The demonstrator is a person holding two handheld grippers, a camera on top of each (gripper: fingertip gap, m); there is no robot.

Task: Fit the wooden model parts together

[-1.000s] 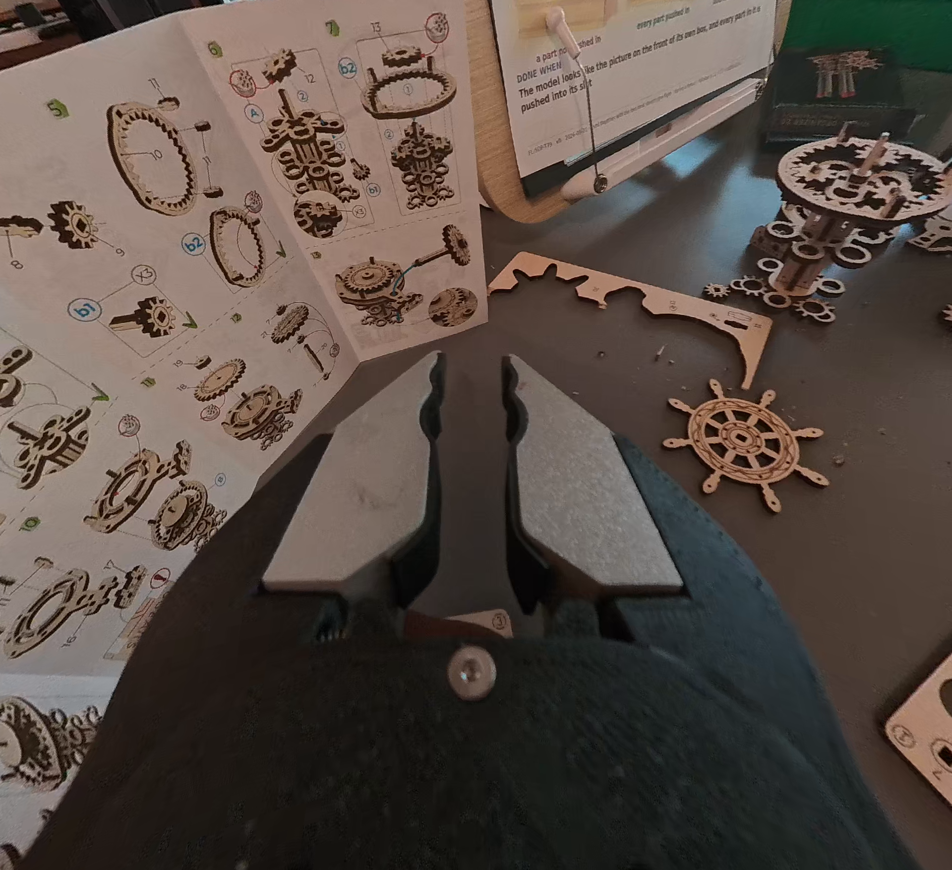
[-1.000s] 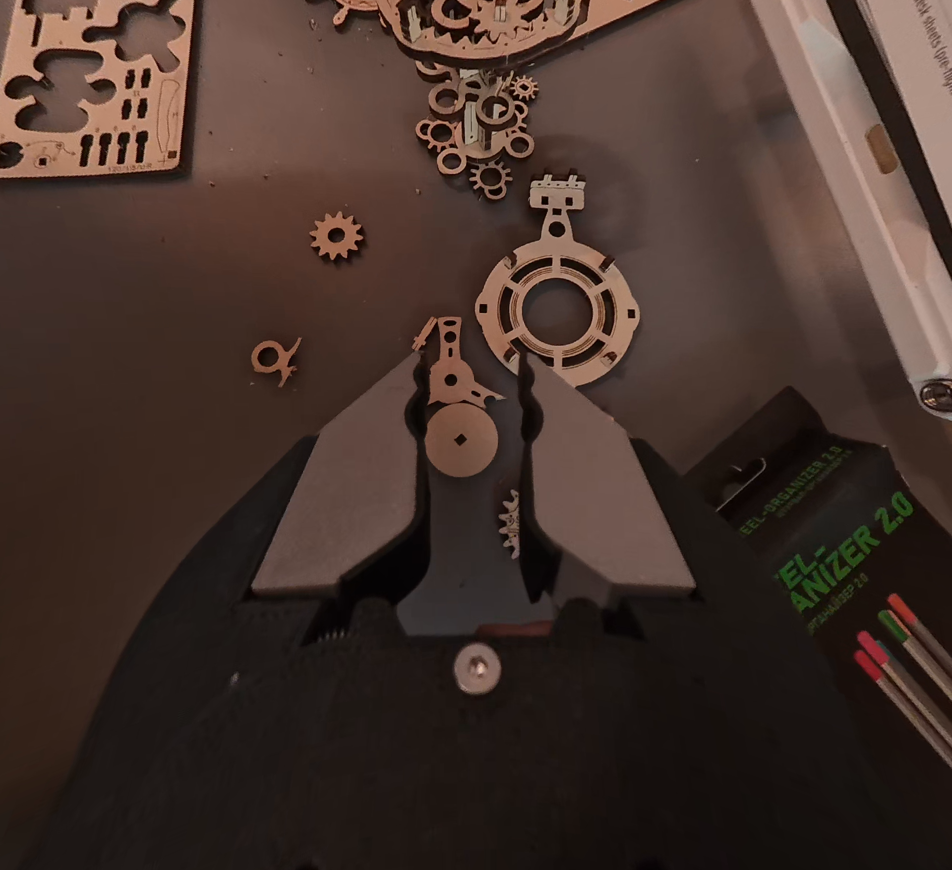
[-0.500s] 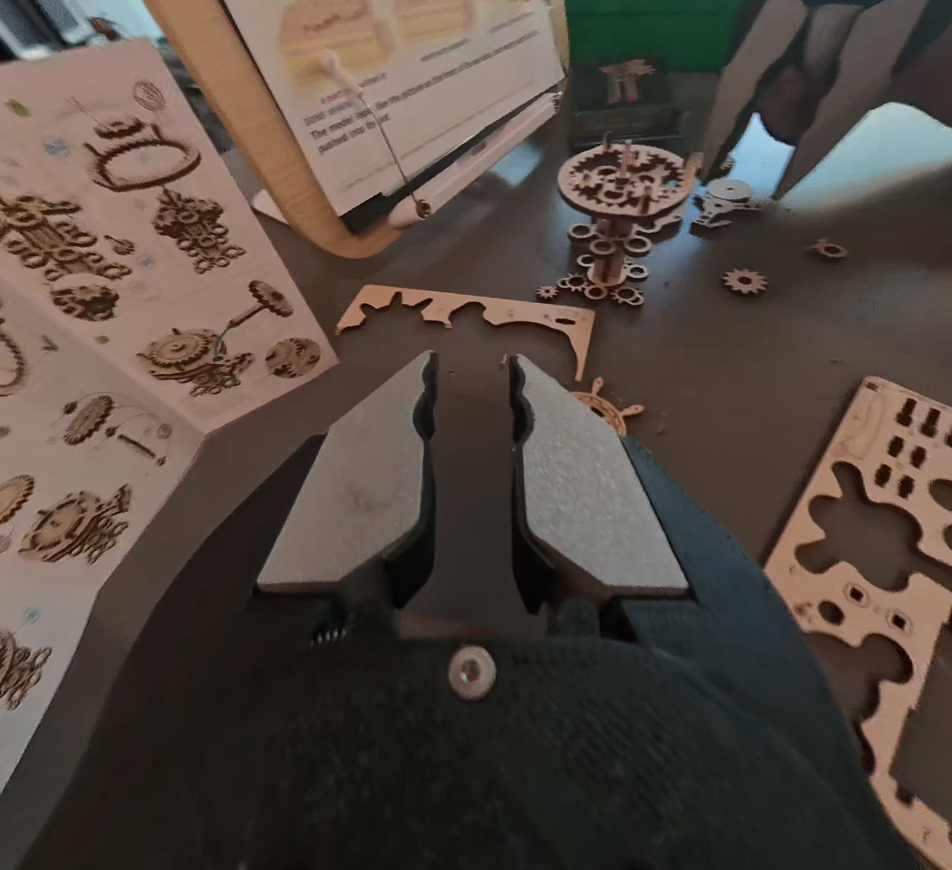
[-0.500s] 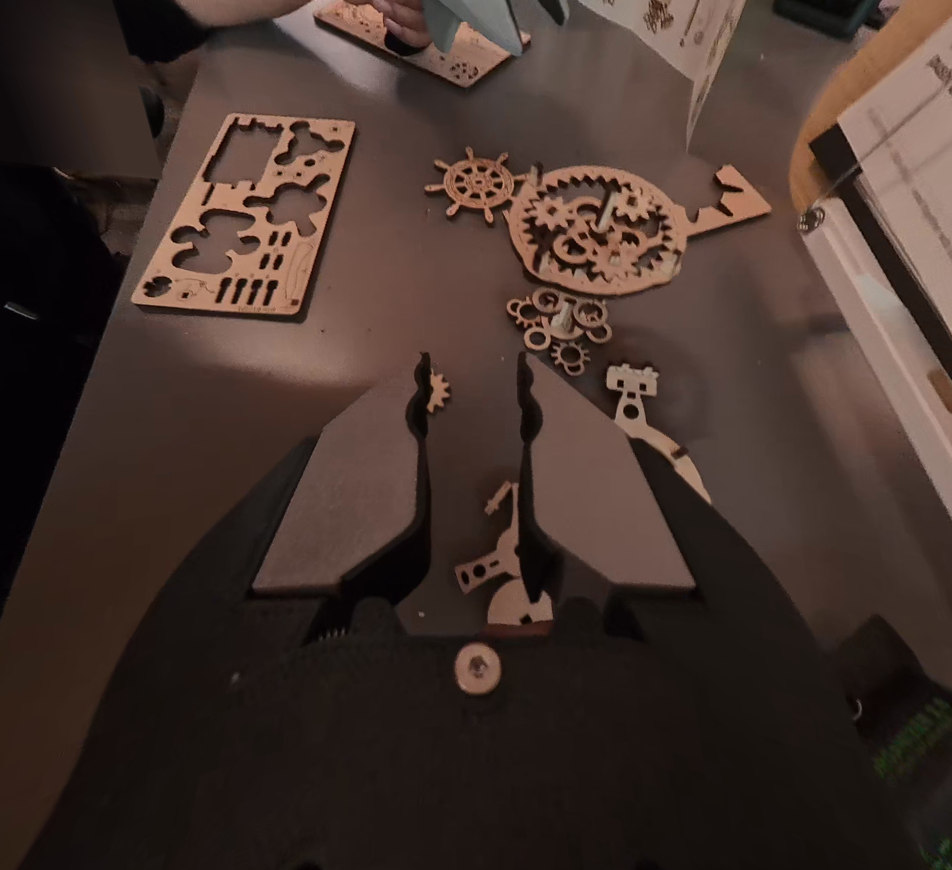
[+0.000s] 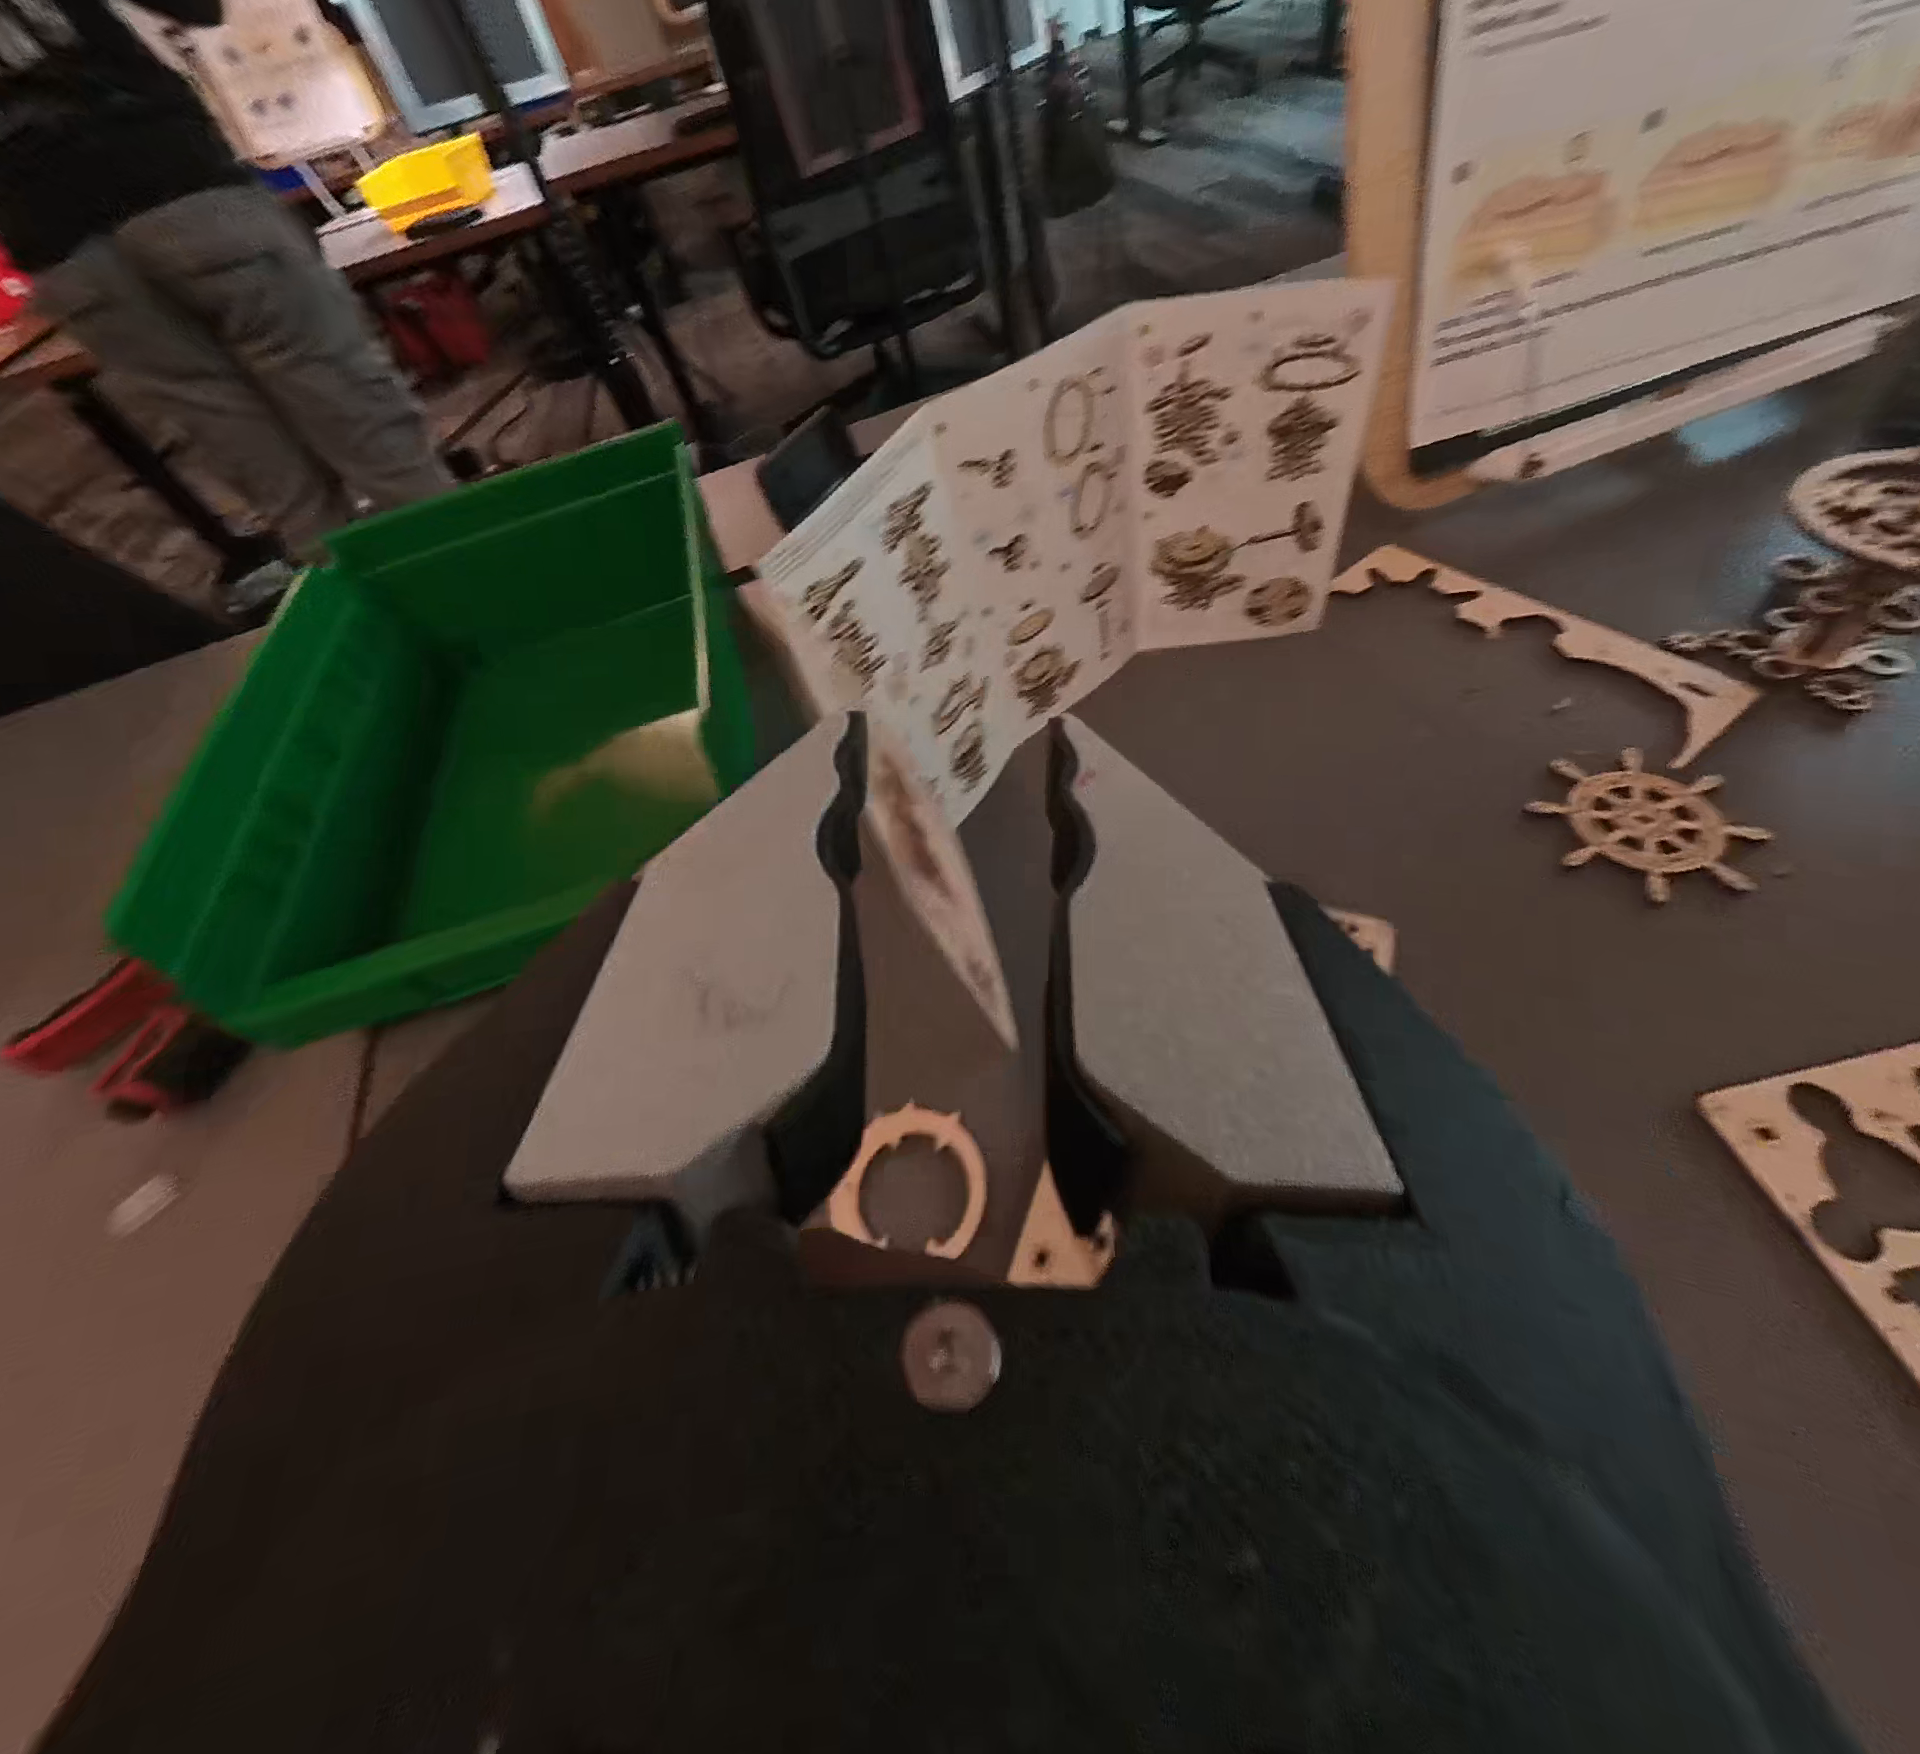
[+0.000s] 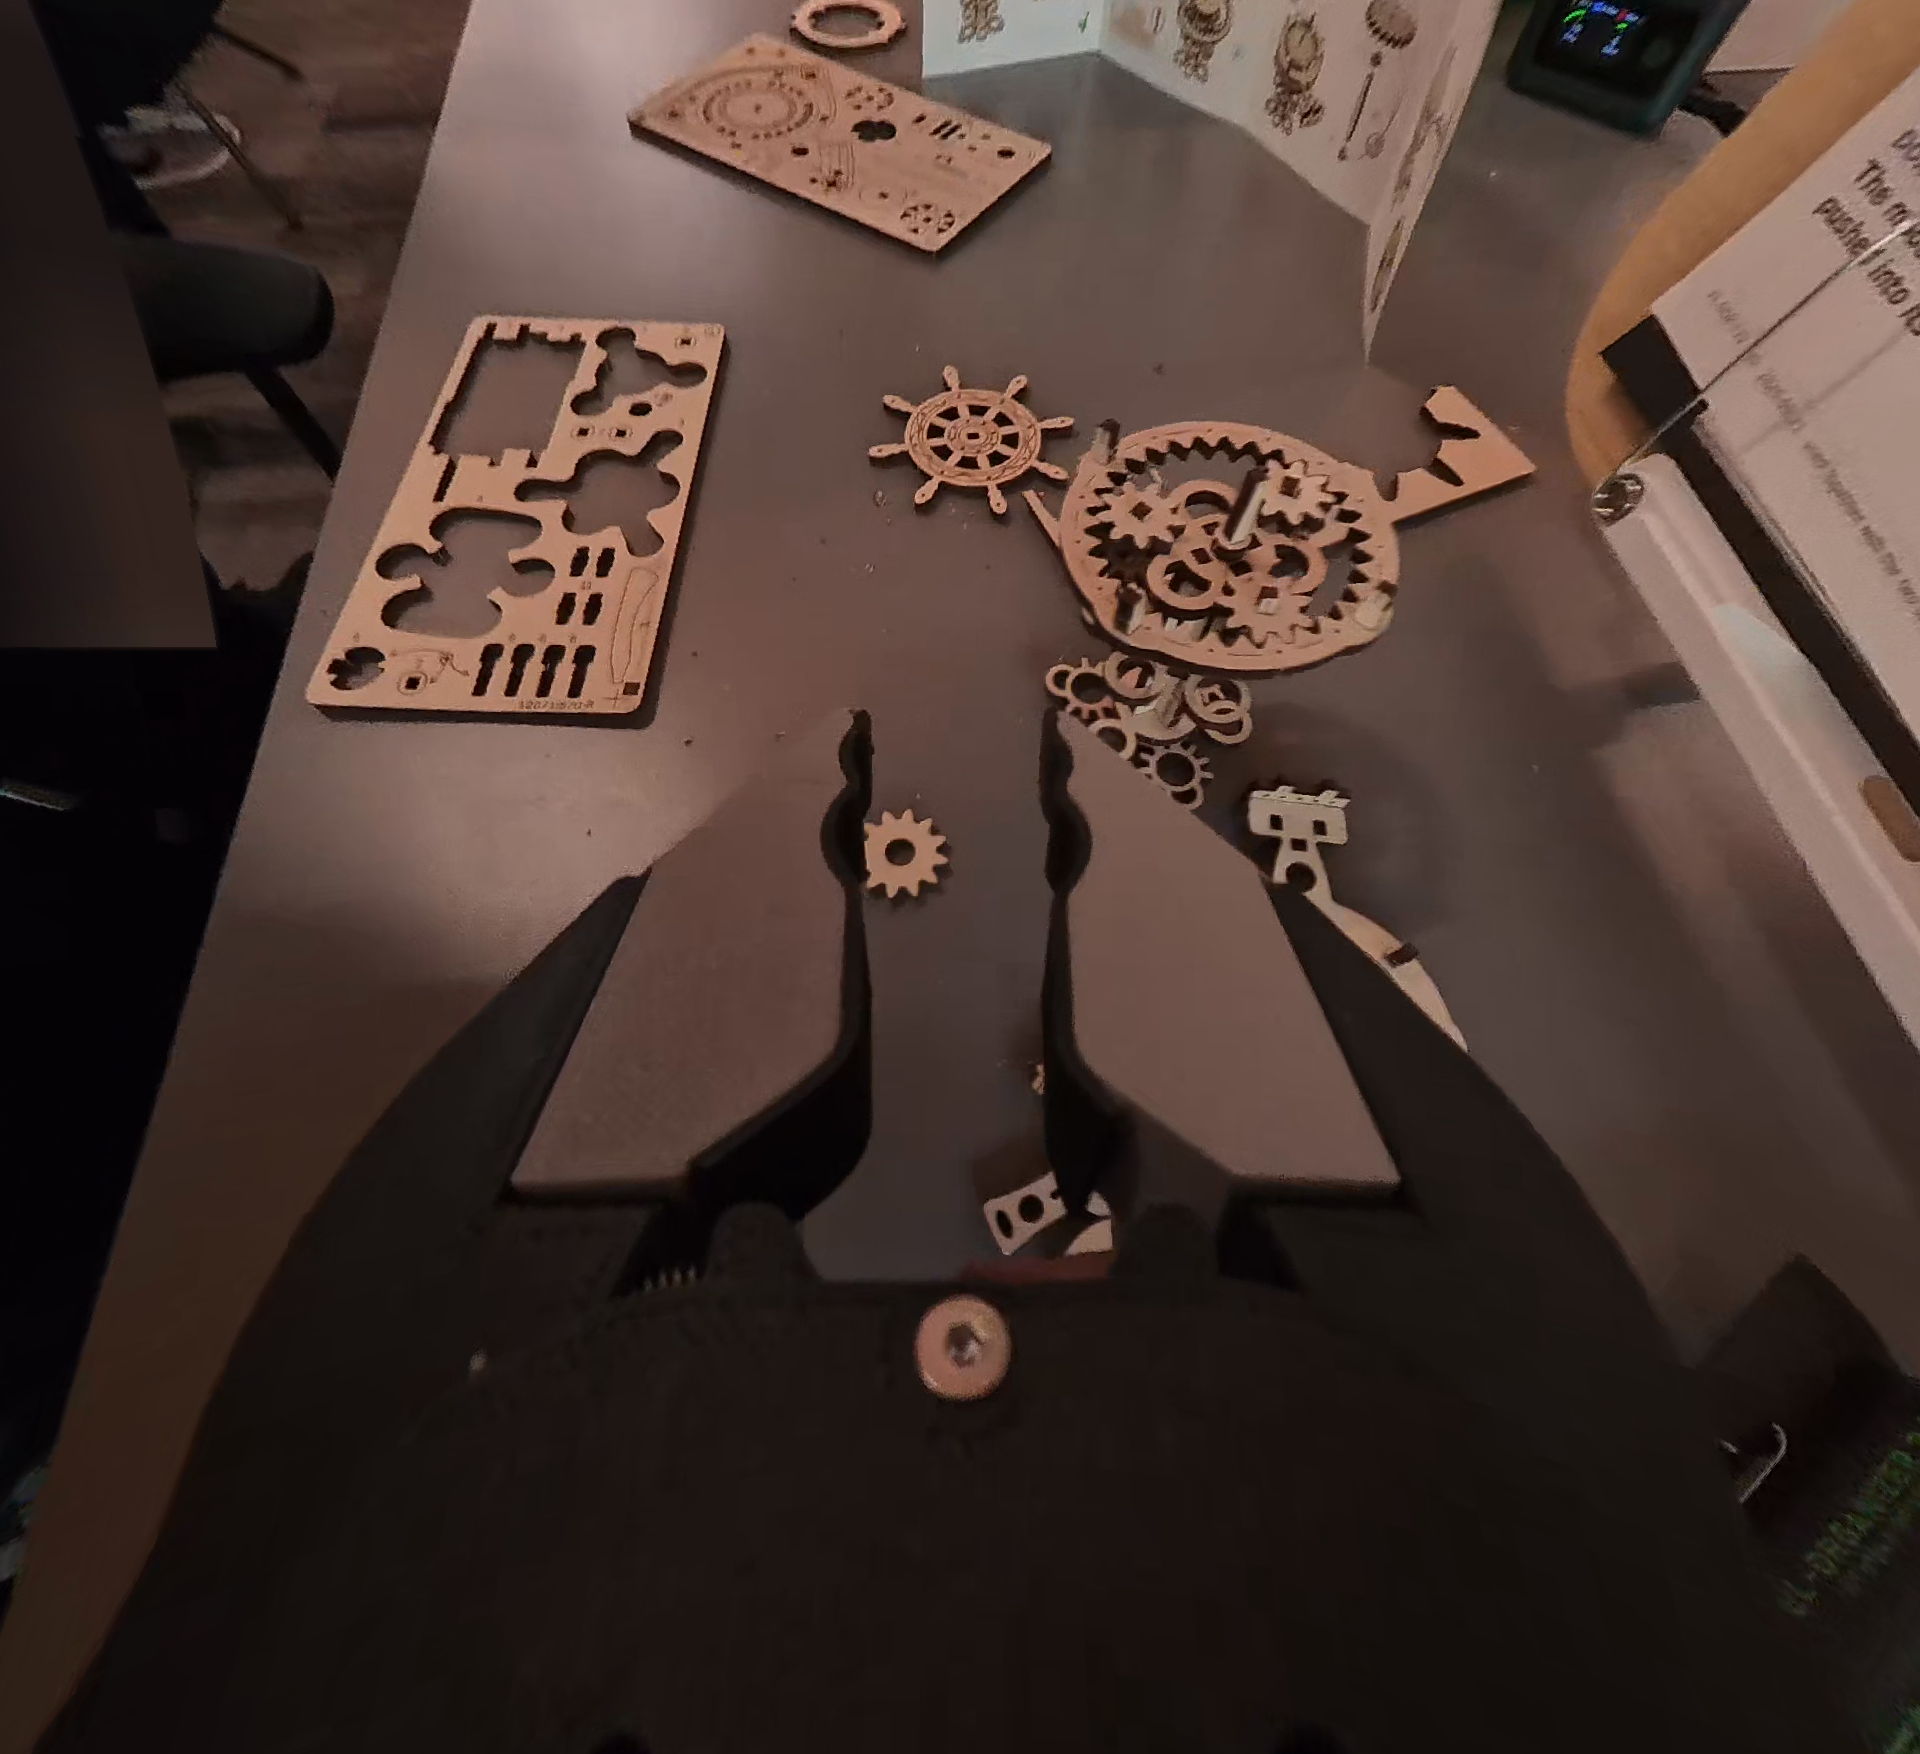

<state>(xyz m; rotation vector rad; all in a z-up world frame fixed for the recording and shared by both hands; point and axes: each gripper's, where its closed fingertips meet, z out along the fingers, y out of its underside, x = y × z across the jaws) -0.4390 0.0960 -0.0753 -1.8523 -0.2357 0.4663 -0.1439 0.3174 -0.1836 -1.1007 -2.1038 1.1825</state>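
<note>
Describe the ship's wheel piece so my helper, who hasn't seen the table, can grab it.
Find the big round gear assembly mid-table. Just left of it, flat on the table, lies the ship's wheel. It alone has spokes ending in handles poking out all round its rim; nearby pieces have gear teeth.

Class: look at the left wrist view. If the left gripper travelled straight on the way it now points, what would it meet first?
Most likely the folded instruction sheet: its near panel already shows between the open fingers of the left gripper. Depth is hard to judge in this blurred view.
</note>
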